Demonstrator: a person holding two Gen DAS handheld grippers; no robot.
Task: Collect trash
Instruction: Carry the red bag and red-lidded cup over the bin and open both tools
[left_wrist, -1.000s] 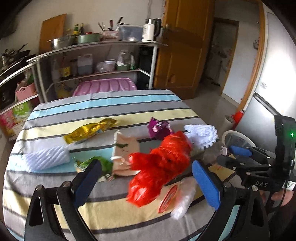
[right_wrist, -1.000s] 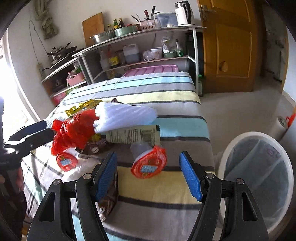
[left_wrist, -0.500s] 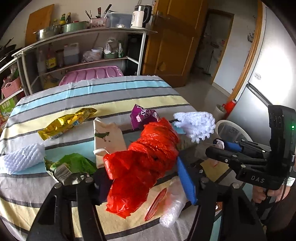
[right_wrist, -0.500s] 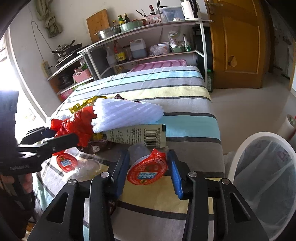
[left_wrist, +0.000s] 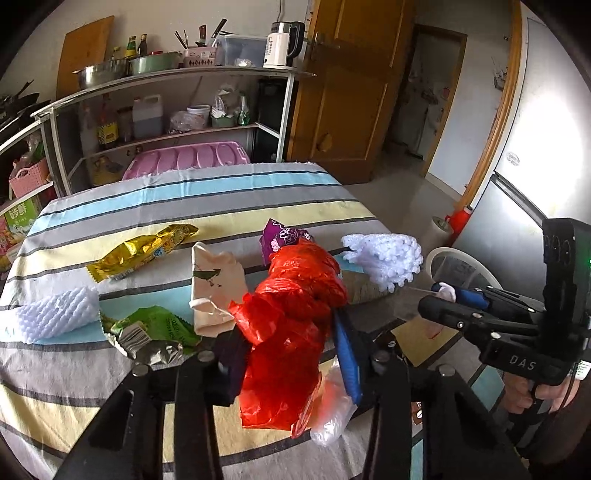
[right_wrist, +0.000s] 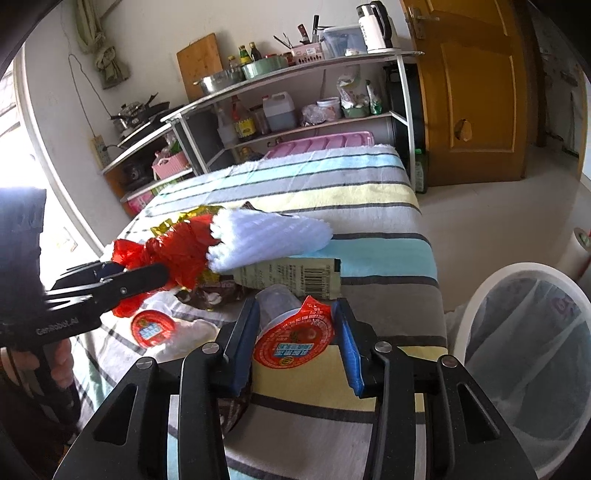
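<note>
Trash lies on a table with a striped cloth. My left gripper has a crumpled red plastic bag between its blue pads; its jaws are closing and squeeze the bag. The right wrist view shows the same bag in that gripper. My right gripper is shut on a clear jelly cup with a red foil lid near the table's right edge. A white bin with a liner stands on the floor just right of it.
On the cloth lie a white foam net, a second foam net, a gold wrapper, a purple wrapper, a green wrapper, a beige carton and another red-lidded cup. A loaded shelf stands behind.
Both grippers went from wide open to closed in: the left onto the red bag, the right onto the red-lidded cup. Neither hand has shifted much.
</note>
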